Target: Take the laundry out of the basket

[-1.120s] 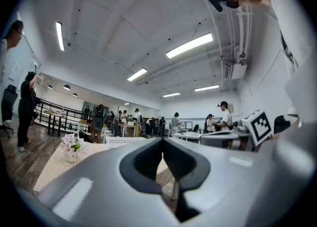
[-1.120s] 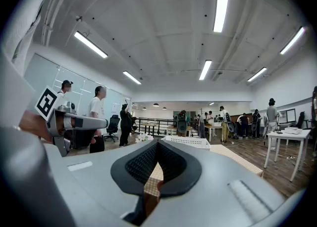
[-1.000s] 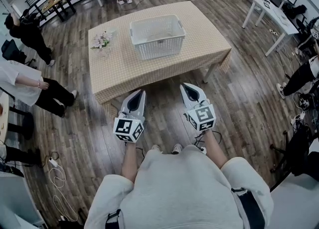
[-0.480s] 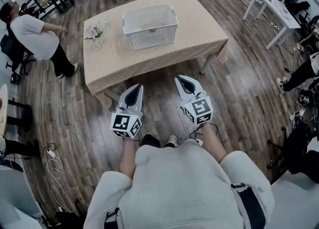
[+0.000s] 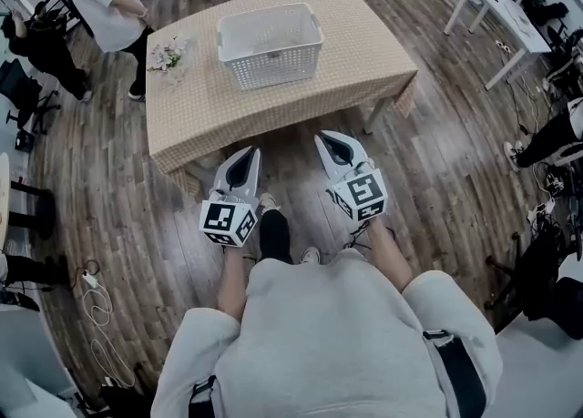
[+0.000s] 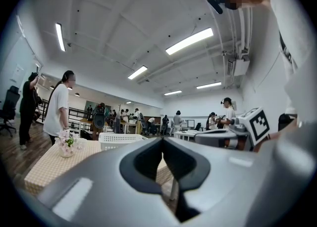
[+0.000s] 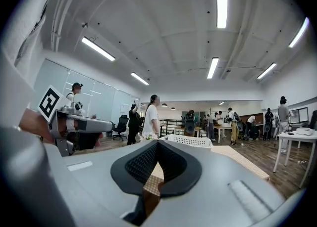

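Jaws together, 2 grippers (image 5: pixel 248 151) (image 5: pixel 322 137) level

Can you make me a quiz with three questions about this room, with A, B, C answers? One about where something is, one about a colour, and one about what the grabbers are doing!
1. Where is the basket?
A) on the floor
B) on the table
C) on a chair

2. What colour is the basket?
A) red
B) white
C) blue

3. How are the jaws of the left gripper and right gripper?
A) wide apart
B) clamped on a shirt
C) closed together, empty

Answers: 1 B, it stands on the tabletop; 2 B, its mesh walls are white; 3 C, each gripper view shows its jaw tips meeting with nothing between.
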A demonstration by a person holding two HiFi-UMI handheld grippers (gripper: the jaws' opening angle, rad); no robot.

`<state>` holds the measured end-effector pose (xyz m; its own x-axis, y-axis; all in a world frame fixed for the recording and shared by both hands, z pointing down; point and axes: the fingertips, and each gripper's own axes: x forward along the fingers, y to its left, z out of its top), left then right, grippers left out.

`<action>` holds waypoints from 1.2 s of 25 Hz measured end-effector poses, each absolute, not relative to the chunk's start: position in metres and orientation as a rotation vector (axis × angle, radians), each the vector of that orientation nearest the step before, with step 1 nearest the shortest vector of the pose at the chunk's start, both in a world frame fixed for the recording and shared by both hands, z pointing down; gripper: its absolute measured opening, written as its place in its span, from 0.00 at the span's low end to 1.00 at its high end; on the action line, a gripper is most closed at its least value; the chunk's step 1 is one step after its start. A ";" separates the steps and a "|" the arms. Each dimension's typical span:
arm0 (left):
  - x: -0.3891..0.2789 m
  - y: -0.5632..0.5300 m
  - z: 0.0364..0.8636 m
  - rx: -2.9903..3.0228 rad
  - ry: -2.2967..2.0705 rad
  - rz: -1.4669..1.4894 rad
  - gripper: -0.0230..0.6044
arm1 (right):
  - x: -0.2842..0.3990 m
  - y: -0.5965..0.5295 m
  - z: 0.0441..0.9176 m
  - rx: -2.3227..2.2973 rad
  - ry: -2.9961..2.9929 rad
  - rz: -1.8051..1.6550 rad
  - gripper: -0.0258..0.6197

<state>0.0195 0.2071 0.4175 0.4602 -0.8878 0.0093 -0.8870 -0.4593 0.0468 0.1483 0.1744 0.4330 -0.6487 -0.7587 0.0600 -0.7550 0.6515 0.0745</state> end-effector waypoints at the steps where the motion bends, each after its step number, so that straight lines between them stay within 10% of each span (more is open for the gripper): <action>1: 0.019 0.201 0.418 2.646 -1.608 -0.027 0.05 | 0.148 0.169 0.434 1.275 -2.775 -0.065 0.04; 30: -0.119 -0.105 0.393 2.705 -1.497 -0.086 0.05 | 0.022 -0.127 0.402 1.418 -2.692 -0.100 0.04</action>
<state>-0.1191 -0.1050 0.3931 0.5301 -0.8476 -0.0247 -0.8449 -0.5304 0.0697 0.0218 -0.1270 0.4021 -0.5625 -0.8249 0.0558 -0.8185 0.5651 0.1032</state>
